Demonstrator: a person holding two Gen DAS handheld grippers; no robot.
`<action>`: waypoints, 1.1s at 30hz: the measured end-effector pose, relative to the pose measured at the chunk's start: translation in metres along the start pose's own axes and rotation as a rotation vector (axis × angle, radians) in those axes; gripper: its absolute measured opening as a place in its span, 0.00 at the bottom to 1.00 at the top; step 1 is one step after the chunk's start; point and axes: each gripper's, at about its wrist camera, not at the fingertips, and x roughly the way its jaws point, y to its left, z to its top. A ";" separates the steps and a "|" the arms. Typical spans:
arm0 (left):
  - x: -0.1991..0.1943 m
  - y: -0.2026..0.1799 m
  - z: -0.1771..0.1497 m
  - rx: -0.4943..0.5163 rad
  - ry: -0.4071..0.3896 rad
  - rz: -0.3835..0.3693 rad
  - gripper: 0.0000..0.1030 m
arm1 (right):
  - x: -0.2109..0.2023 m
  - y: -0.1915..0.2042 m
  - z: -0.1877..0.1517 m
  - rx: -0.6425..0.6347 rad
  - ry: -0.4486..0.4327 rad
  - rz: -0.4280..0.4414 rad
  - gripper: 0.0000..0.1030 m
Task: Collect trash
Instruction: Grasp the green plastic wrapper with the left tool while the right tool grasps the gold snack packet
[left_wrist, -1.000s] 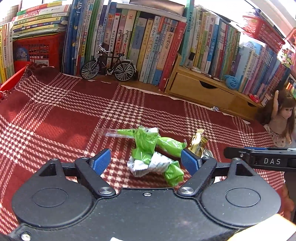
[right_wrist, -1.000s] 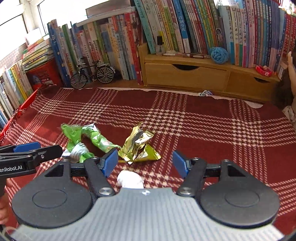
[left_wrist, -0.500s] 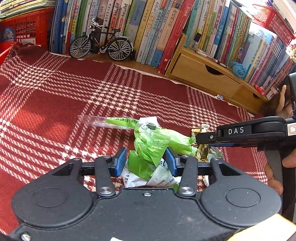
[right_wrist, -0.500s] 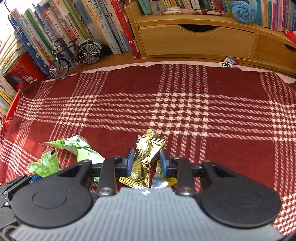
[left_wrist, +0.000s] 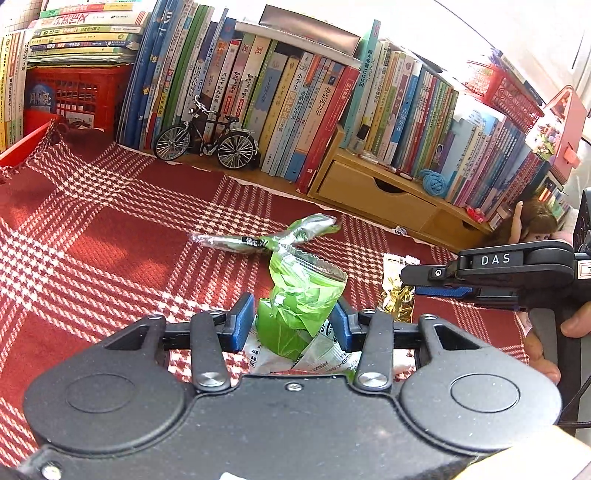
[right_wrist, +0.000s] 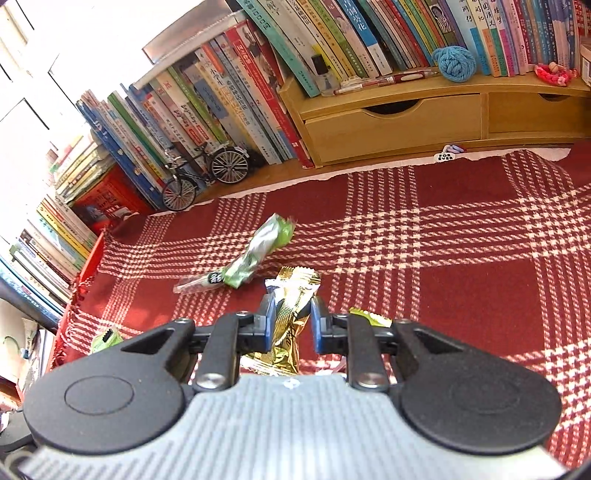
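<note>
— What do the two handheld grippers hold over the red plaid cloth?

— The left gripper has its blue pads pressed on a crumpled green wrapper, whose white printed lower part is cut off behind the gripper's body. The right gripper is clamped on a gold foil wrapper; its bottom edge is likewise hidden under the housing. Both sets of jaws have just been closing, each with its wrapper between them.

— Is any trash loose?

— A long green wrapper with a clear end lies on the cloth beyond both grippers. In the right wrist view a yellow-green scrap peeks from behind the right finger, and a small green piece shows at lower left; neither can be identified.

— And the surroundings?

— A model bicycle stands before rows of books, beside a wooden drawer unit. A person's fingers grip the right gripper's handle, partly cropped at the frame's edge.
</note>
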 end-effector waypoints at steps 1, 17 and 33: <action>-0.007 0.001 -0.004 -0.001 -0.004 -0.001 0.41 | -0.005 0.002 -0.004 0.002 -0.005 0.010 0.23; -0.110 0.019 -0.094 -0.016 0.031 0.059 0.41 | -0.067 0.040 -0.127 -0.096 0.018 -0.016 0.17; -0.122 0.029 -0.119 -0.002 0.068 0.140 0.41 | 0.019 0.050 -0.113 -0.167 0.095 -0.180 0.38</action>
